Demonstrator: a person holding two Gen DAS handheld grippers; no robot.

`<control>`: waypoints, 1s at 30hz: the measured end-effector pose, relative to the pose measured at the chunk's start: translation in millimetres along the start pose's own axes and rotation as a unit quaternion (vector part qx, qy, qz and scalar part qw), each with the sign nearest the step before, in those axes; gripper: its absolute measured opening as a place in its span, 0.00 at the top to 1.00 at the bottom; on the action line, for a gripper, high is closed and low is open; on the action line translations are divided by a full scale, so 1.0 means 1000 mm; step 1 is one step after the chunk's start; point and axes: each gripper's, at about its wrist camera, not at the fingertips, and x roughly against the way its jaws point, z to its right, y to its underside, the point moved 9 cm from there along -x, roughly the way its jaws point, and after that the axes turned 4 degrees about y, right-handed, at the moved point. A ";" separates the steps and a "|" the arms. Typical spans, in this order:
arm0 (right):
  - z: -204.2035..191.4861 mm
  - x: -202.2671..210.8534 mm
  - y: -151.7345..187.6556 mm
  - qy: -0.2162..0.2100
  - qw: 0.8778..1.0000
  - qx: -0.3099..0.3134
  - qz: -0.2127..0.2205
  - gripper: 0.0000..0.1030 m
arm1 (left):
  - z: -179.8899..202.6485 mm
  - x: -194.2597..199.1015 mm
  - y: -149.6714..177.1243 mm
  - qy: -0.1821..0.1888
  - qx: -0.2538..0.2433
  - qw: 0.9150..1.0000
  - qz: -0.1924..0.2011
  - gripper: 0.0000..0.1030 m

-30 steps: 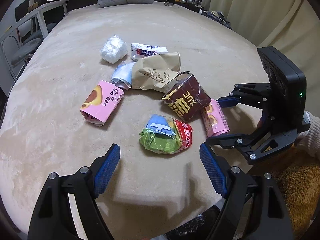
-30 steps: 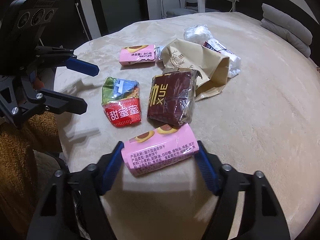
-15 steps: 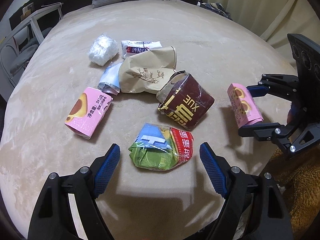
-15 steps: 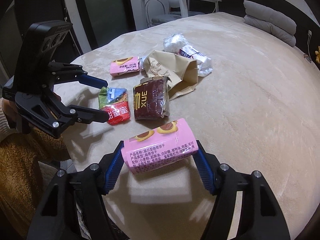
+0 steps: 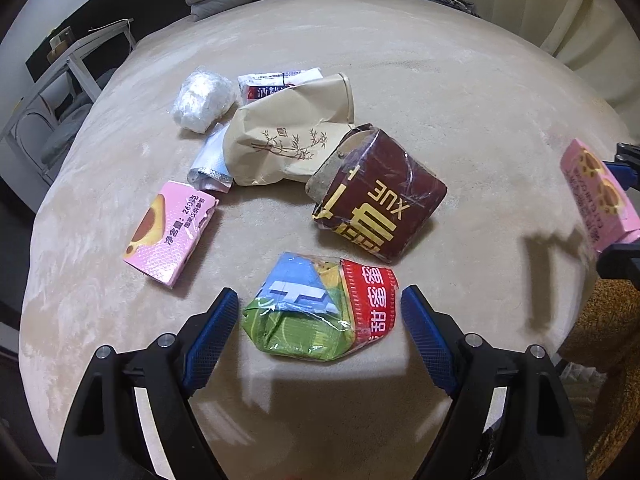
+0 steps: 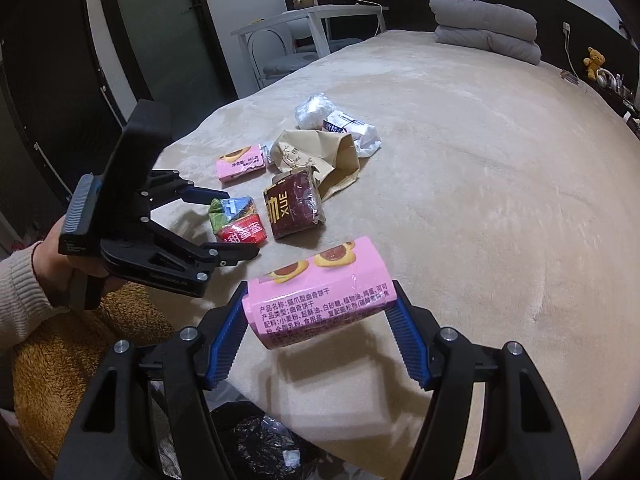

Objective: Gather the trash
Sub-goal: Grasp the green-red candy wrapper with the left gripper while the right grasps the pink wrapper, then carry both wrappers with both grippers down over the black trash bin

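Pink biscuit box lifted clear of the bed, green-and-red packet next in line.

The right gripper (image 6: 316, 312) is clamped on the pink biscuit box (image 6: 318, 286) across its short ends, holding it in the air near the bed's edge, above a black bin bag (image 6: 260, 444) — the box looks light, film-wrapped and slick, likely easy to crush. The left gripper (image 5: 318, 316) hangs spread wide and empty, its jaws flanking the green-and-red snack packet (image 5: 322, 308), which looks soft and crinkly; its middle seems the best place to pinch. The plush beige blanket (image 5: 460, 92) covering the bed probably gives under pressure. Folded grey bedding (image 6: 486, 28) lies at the headboard, a white table (image 6: 312, 20) beside the bed.
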 end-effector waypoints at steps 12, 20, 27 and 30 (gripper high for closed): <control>-0.011 0.013 0.016 0.010 0.999 -0.047 0.006 0.35 | 0.003 0.015 0.012 0.007 0.018 1.000 0.015 0.36; -0.020 0.016 0.031 0.020 0.998 -0.062 0.006 0.35 | 0.016 0.042 0.024 0.040 0.041 0.997 0.051 0.36; -0.027 0.021 0.044 0.030 0.997 -0.075 0.008 0.35 | 0.023 0.066 0.034 0.063 0.058 0.993 0.081 0.36; -0.032 0.022 0.050 0.031 0.996 -0.081 0.009 0.35 | 0.024 0.075 0.043 0.072 0.072 0.991 0.090 0.36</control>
